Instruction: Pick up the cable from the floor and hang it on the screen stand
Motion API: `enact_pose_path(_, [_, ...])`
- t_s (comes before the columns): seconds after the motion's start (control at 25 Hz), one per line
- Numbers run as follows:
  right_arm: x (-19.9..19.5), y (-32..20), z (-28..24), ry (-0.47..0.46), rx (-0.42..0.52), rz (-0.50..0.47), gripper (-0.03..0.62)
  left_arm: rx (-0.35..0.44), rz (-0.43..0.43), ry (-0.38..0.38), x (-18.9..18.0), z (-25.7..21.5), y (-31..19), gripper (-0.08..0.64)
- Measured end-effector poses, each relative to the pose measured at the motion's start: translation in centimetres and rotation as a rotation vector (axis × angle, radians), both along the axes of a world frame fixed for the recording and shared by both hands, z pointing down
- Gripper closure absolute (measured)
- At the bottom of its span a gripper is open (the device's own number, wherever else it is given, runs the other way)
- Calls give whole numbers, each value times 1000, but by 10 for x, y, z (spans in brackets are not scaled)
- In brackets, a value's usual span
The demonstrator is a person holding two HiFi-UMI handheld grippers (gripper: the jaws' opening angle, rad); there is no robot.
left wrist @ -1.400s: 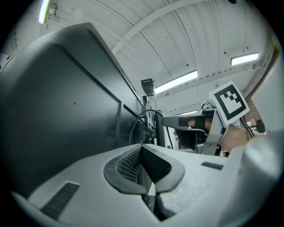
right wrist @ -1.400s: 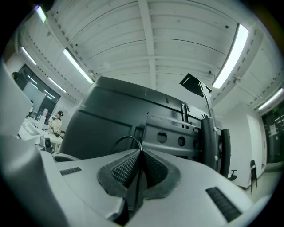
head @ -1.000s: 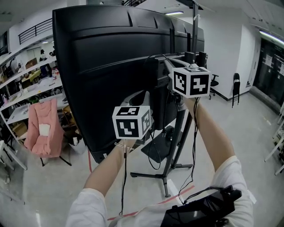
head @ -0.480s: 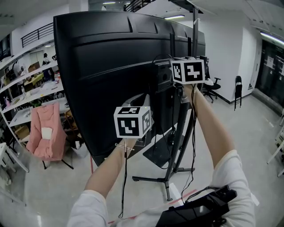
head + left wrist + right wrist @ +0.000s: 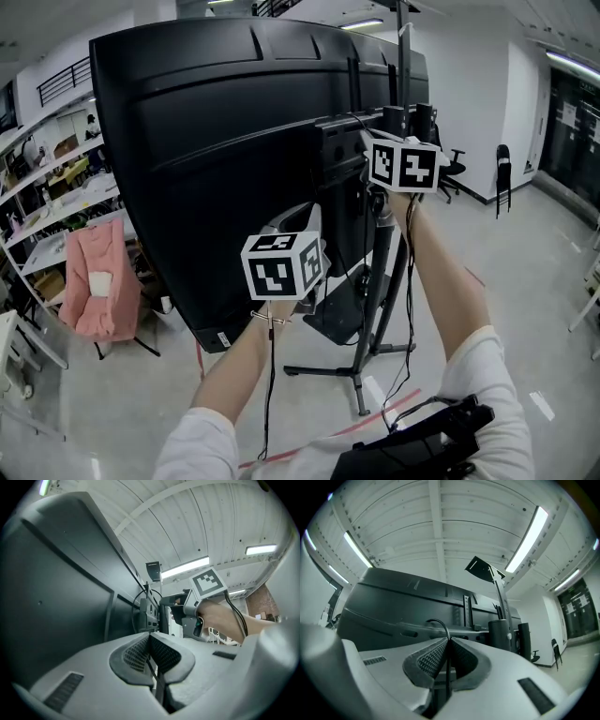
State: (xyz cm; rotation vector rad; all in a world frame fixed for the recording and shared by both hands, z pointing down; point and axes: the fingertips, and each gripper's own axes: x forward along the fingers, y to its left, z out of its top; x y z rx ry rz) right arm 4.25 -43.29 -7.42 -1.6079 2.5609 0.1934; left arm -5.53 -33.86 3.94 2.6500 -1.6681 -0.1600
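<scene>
We see the left gripper (image 5: 151, 639) and right gripper (image 5: 449, 641) as smooth matt grey plastic. Their pads (image 5: 430, 660) are dark and rough with a fine cross-hatched, rubbery grain, and the thin cable (image 5: 436, 619) between them is black with a smooth sheath. Ahead of the jaws, the screen (image 5: 234, 141) back is black moulded plastic with a soft satin sheen and the screen stand (image 5: 373, 281) is matt black metal, while far below the tools the floor (image 5: 525, 309) looks pale, smooth and polished.

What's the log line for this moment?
left tongs: shut on cable | right tongs: shut on cable, raised by screen stand mount | left: lower, behind screen | hang: not yet released
</scene>
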Motion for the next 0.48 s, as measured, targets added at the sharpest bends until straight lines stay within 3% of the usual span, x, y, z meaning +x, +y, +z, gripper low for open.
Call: enact_pose_path(0.48, [5, 3, 55, -156, -36, -89, 561, -70, 49, 65, 23, 40, 3, 557])
